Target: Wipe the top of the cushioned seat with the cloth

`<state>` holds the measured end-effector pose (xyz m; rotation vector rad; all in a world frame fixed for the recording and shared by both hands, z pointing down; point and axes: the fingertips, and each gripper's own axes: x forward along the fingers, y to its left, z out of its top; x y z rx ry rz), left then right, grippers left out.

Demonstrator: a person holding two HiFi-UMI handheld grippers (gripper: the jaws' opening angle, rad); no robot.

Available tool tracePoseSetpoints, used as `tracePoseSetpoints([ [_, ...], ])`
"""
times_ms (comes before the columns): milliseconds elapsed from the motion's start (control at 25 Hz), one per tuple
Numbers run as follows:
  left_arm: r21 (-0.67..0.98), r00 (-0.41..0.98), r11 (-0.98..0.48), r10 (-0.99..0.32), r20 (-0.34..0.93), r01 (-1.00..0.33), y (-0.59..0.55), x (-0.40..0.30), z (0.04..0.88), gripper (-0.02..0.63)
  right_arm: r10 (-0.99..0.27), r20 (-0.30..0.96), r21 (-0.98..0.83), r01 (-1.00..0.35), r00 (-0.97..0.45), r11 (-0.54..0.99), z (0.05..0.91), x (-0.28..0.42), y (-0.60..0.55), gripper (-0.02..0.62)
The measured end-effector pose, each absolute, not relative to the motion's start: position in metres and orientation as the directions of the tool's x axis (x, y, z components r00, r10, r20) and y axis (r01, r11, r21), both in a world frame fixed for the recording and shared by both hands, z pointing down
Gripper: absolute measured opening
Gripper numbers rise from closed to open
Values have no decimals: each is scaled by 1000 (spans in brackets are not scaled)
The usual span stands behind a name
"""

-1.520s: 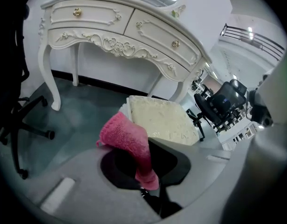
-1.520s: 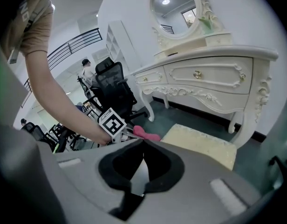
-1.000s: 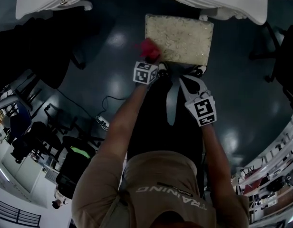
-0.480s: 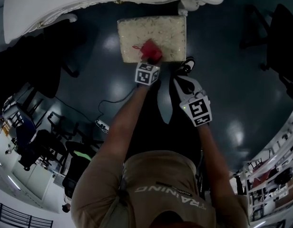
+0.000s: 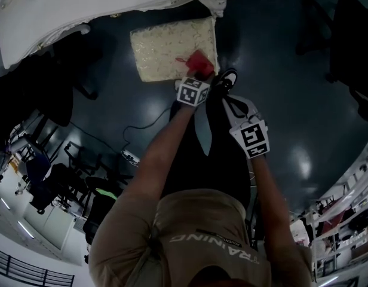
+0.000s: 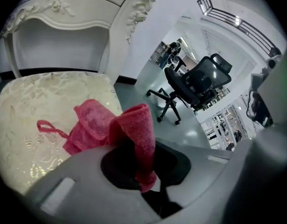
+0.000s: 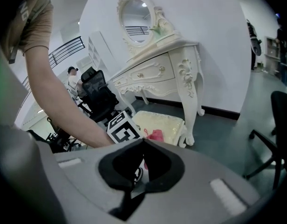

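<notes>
The cushioned seat (image 5: 166, 51) is a cream, patterned stool top, seen in the head view just under the white dressing table. A red cloth (image 5: 200, 63) lies at its near right corner. My left gripper (image 5: 198, 79) is shut on the cloth. In the left gripper view one fold of the cloth (image 6: 134, 129) is pinched between the jaws and the rest spreads on the seat (image 6: 41, 111). My right gripper (image 5: 235, 105) hangs off the seat, to the right and nearer me, shut and holding nothing. In its own view the seat (image 7: 167, 122) and cloth (image 7: 155, 135) lie ahead.
The white carved dressing table (image 5: 112, 8) stands over the seat's far side, with its leg (image 7: 192, 101) beside the seat and an oval mirror (image 7: 136, 15) on top. Black office chairs (image 6: 192, 85) stand on the dark glossy floor. A shoe (image 5: 226, 79) is by the seat's corner.
My left gripper has dragged the red cloth rightward along the seat's near edge, from the left corner to the right corner. The right gripper has stayed beside it.
</notes>
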<state>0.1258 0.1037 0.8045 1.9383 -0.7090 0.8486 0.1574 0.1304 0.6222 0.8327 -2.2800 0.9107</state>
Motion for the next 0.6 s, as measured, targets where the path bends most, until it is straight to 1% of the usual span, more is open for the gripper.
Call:
tracePoseSetpoints([
  [240,534,638,-454,-102,764,-713,105,163,810,43,-337,683,-418,-725,-648,548,635,194,134,3],
  [440,633,723,-463,-27,690,-621,109,200,809,43,-344,682,-417,-729,-646,543,641,213,125,3],
  [600,685,777,-468,-6,629,-558,109,222,794,43,-356,682,-410,-737,-639,537,640,224,120,4],
])
